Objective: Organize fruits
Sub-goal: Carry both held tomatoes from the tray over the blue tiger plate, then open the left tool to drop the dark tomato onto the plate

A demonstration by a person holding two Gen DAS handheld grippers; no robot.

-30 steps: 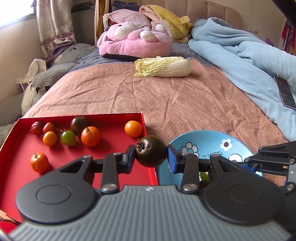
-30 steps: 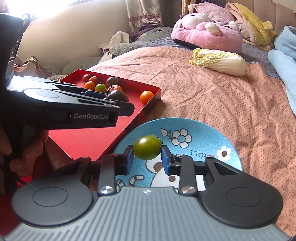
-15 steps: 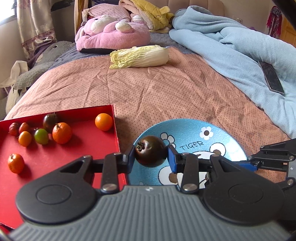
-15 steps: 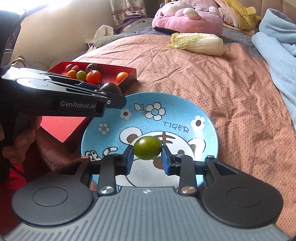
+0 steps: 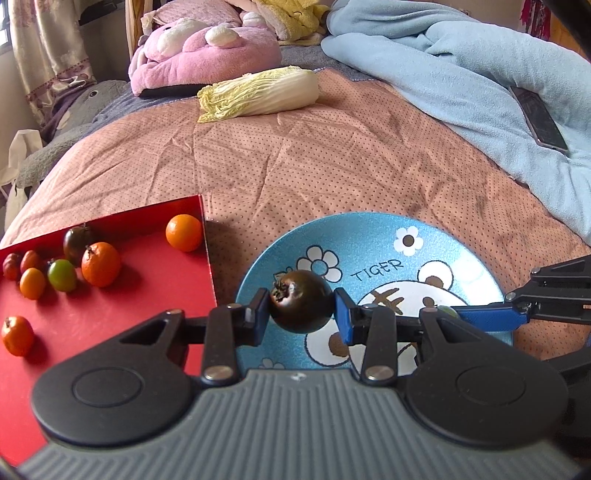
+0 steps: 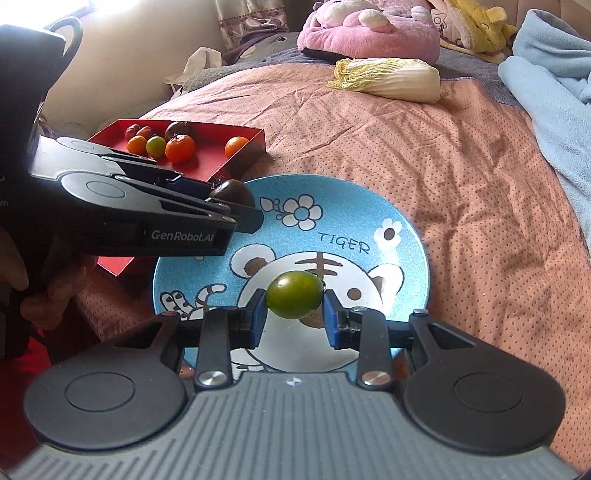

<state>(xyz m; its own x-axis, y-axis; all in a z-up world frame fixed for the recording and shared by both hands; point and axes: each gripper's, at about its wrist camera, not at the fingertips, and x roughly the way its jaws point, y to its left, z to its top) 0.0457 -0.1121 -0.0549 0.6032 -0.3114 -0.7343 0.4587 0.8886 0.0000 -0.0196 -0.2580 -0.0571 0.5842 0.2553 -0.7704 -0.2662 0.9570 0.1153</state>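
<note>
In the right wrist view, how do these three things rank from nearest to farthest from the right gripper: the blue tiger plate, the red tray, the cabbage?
1. The blue tiger plate, directly under and ahead of the right gripper, which holds a green tomato.
2. The red tray, farther off to the left.
3. The cabbage, far ahead, near the pink plush toy.
</note>
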